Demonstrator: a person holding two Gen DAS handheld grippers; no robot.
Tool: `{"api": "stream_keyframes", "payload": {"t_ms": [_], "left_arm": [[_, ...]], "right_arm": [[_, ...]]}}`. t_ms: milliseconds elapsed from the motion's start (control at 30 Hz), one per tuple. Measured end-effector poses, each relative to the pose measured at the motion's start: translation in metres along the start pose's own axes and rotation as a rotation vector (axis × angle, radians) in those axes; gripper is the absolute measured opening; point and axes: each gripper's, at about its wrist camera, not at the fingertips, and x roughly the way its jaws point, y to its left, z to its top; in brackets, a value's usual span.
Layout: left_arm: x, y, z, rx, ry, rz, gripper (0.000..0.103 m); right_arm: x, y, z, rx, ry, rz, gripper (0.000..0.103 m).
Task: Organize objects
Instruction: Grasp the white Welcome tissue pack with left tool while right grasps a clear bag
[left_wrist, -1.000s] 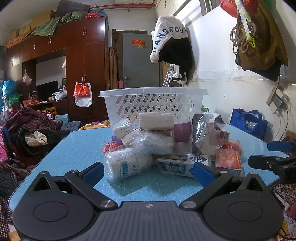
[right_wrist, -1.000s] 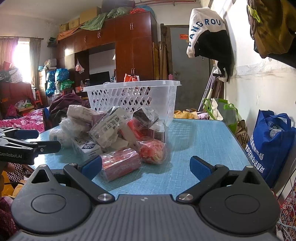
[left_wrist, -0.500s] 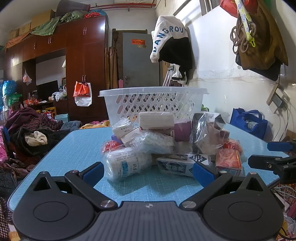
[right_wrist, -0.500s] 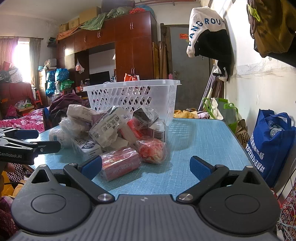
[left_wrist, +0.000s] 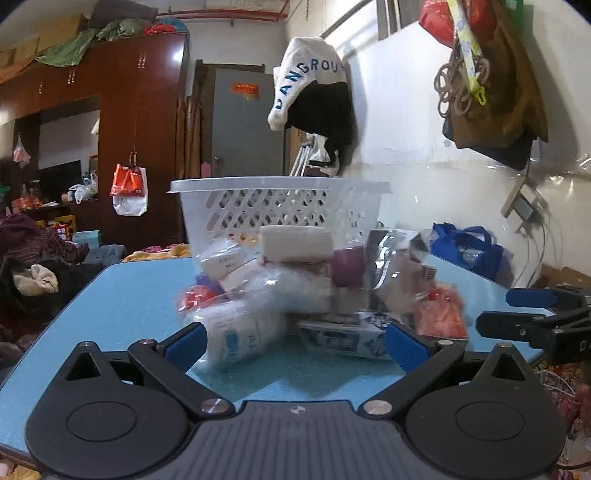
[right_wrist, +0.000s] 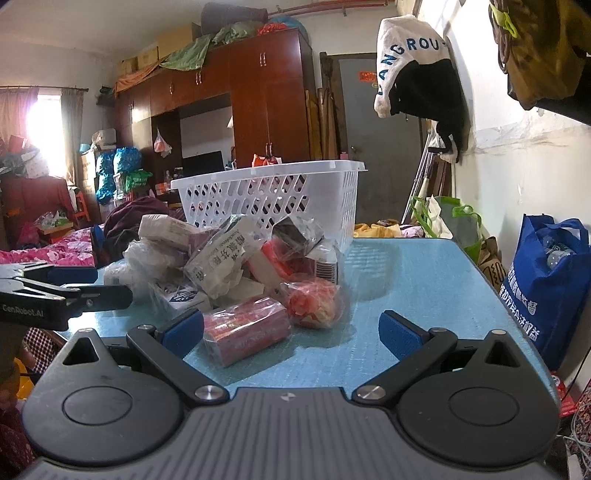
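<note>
Both grippers, left (left_wrist: 293, 341) and right (right_wrist: 291, 328), gape wide, empty, before the pile (right_wrist: 236, 273); only the right view shows a window (right_wrist: 40, 114)

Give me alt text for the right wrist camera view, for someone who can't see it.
The open right gripper points at a pile of plastic-wrapped packages on a blue table, a red wrapped roll nearest. A white lattice basket stands behind the pile, and the left gripper reaches in from the left edge.

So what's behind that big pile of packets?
A white basket stands right behind the pile of packets on the blue table. The pile covers its lower front; its inside can't be seen.
</note>
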Motion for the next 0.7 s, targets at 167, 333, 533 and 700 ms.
{"api": "stream_keyframes", "payload": {"t_ms": [167, 333, 533, 700], "left_arm": [[0.005, 0.005, 0.01, -0.002, -0.037, -0.022, 0.103], [0.015, 0.007, 0.031, 0.026, -0.068, -0.02, 0.103], [0.037, 0.004, 0.043, 0.031, -0.042, -0.045, 0.097], [0.041, 0.009, 0.041, 0.004, -0.036, -0.05, 0.096]], "right_arm": [[0.008, 0.003, 0.01, 0.001, -0.019, 0.016, 0.103], [0.029, 0.016, 0.024, -0.019, -0.024, 0.041, 0.102], [0.041, 0.01, 0.03, -0.027, -0.017, 0.015, 0.094], [0.035, -0.016, 0.045, 0.063, -0.049, 0.027, 0.085]]}}
